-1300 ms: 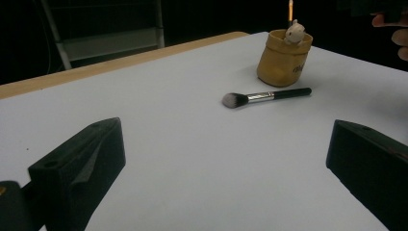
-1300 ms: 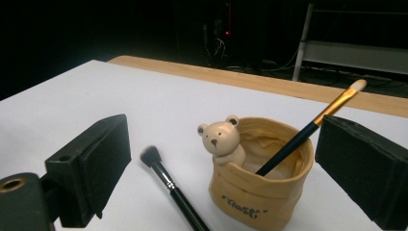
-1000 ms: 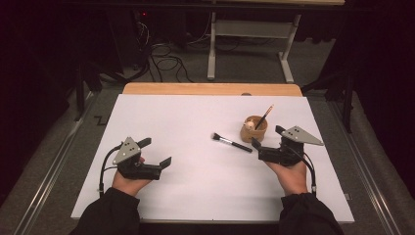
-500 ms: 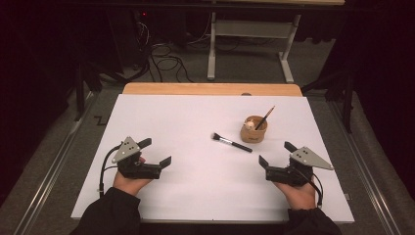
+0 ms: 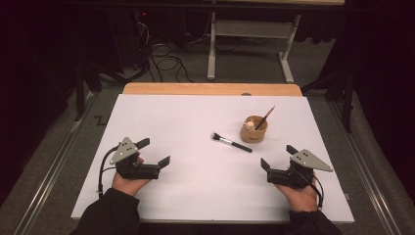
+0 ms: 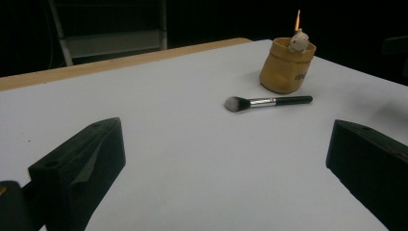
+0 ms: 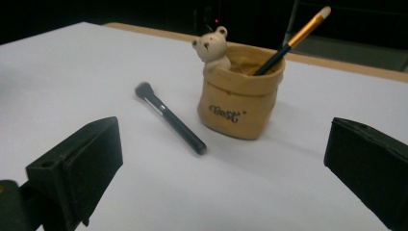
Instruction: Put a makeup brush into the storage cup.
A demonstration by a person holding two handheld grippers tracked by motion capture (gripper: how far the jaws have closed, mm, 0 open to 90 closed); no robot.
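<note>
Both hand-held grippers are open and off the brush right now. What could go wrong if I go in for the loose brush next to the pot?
1. The makeup brush lies flat on the white table, its handle end close to the pot; the right hand-held gripper could nudge the pot.
2. A thin brush leans out of the pot; a knock might tip it out.
3. The round handle may roll away from the jaws.
</note>
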